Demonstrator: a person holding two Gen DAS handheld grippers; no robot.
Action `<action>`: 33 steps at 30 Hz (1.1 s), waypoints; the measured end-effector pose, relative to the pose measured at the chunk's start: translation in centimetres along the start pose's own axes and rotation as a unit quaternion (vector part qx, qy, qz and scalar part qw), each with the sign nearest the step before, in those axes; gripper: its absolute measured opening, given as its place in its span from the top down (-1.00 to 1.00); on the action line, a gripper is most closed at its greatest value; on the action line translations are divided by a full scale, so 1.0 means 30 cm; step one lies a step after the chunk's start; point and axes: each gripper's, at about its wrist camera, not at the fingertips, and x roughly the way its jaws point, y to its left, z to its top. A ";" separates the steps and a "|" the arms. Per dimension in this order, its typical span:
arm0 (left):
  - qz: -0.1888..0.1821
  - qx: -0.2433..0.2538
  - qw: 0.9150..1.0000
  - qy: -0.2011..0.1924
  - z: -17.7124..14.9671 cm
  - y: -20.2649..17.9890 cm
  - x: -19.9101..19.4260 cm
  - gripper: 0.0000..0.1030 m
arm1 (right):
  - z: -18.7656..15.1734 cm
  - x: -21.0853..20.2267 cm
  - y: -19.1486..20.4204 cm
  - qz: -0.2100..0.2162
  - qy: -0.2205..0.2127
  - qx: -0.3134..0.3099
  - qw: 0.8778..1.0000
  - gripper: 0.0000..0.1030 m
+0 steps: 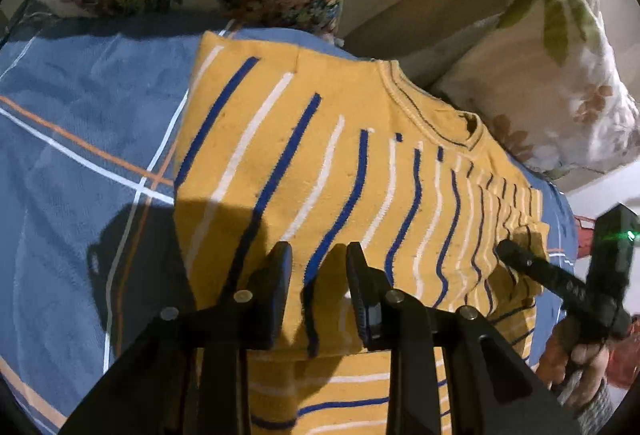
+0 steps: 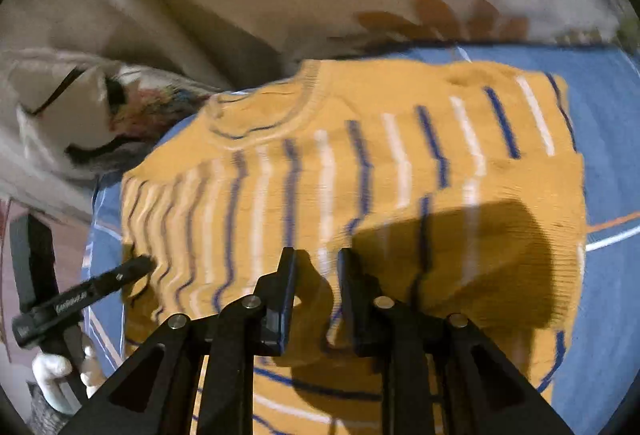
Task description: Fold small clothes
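Left gripper (image 1: pixel 318 275) pitched steeply downward, jaws a narrow gap apart around a raised fold of yellow striped shirt (image 1: pixel 320 139); right gripper (image 2: pixel 316 275) angled down alike, jaws slightly parted over the cloth, grip unclear through blur; a hand (image 1: pixel 580 359) wrapped round its handle.

Matte black two-finger left tongs (image 1: pixel 318 275) and right tongs (image 2: pixel 316 277) share angular linkage arms, silver pivot screws and ribbed pads (image 1: pixel 357 275); one handle shows a green light, and a grey knitted sleeve cuff (image 1: pixel 596 401) covers the wrist
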 end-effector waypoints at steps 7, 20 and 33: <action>0.016 0.051 0.999 0.009 0.000 -0.031 0.010 0.47 | 0.017 -0.132 -0.225 -0.049 -0.049 0.110 0.991 0.75; 0.003 0.053 0.999 0.015 -0.063 0.000 -0.039 0.42 | -0.110 -0.095 -0.029 -0.045 -0.038 0.055 0.997 0.61; 0.027 -0.068 0.997 0.006 -0.368 0.206 -0.200 0.38 | -0.302 -0.258 -0.056 0.006 0.011 0.003 1.000 0.46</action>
